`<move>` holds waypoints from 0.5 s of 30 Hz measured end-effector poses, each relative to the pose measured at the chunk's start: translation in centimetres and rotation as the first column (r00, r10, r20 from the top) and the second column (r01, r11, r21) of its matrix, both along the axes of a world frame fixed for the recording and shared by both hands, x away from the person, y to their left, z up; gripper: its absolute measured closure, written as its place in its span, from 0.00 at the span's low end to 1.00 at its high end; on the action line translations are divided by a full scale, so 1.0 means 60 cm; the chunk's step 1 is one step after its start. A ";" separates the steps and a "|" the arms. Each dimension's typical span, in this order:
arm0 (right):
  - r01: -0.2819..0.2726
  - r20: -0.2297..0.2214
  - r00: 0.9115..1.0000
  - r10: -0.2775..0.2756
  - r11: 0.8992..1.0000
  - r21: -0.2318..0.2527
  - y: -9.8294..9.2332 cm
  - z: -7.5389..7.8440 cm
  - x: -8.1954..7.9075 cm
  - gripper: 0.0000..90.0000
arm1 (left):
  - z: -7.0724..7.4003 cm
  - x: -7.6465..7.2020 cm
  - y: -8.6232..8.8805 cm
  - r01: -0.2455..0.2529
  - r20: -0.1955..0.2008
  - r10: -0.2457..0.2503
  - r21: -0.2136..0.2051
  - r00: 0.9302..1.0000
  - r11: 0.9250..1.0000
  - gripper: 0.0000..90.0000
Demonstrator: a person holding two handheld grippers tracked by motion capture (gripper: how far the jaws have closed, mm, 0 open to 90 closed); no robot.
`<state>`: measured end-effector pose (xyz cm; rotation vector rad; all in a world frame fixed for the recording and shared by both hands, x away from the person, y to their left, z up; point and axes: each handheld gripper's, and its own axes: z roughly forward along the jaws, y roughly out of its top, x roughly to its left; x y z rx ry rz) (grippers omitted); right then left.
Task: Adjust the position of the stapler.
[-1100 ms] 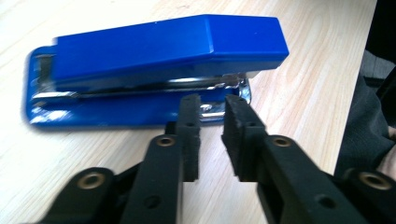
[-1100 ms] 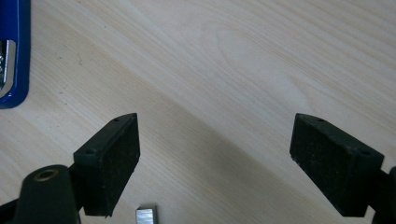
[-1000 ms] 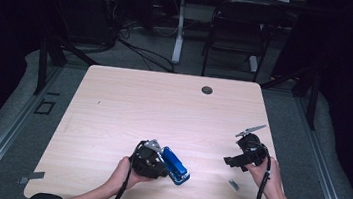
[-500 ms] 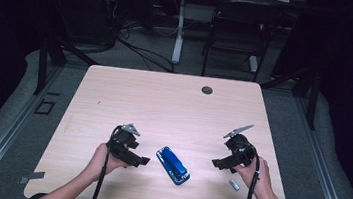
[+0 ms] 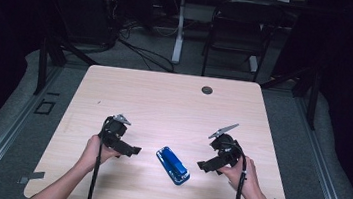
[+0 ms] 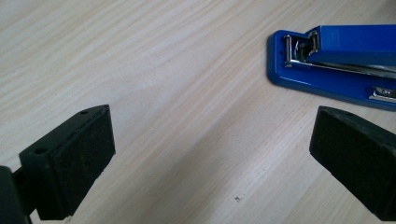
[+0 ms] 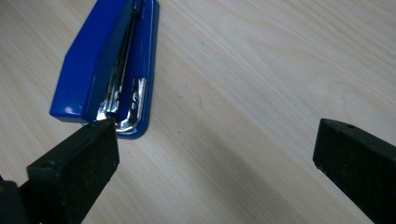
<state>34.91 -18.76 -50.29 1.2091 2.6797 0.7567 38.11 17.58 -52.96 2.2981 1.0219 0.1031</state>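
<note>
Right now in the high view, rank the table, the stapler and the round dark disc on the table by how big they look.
1. Table, by far the largest.
2. Stapler.
3. Disc, smallest; it lies farther from the camera, yet the gap looks too wide to doubt.

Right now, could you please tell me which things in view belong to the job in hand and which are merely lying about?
Belonging to the job:
- blue stapler, lying free on the table
- left tongs, open
- right tongs, open

Just lying about:
- dark round grommet at the table's far edge
- chair behind the table
- cables on the floor
</note>
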 end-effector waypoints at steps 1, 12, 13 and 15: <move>-0.004 -0.002 1.000 0.004 1.000 0.009 0.004 0.000 -0.001 0.00 | 0.000 0.001 0.000 -0.012 0.006 0.012 -0.004 1.000 1.000 0.00; -0.111 -0.036 0.993 0.112 0.993 0.036 0.077 -0.004 -0.020 0.11 | -0.004 0.007 0.010 -0.037 0.003 0.037 -0.012 0.999 0.999 0.00; -0.124 -0.033 0.992 0.125 0.992 0.038 0.084 -0.006 -0.023 0.15 | -0.003 0.007 0.010 -0.039 0.005 0.039 -0.013 0.999 0.999 0.00; -0.143 -0.038 0.989 0.144 0.989 0.031 0.096 -0.011 -0.028 0.17 | -0.003 0.007 0.011 -0.037 0.004 0.037 -0.014 0.999 0.999 0.00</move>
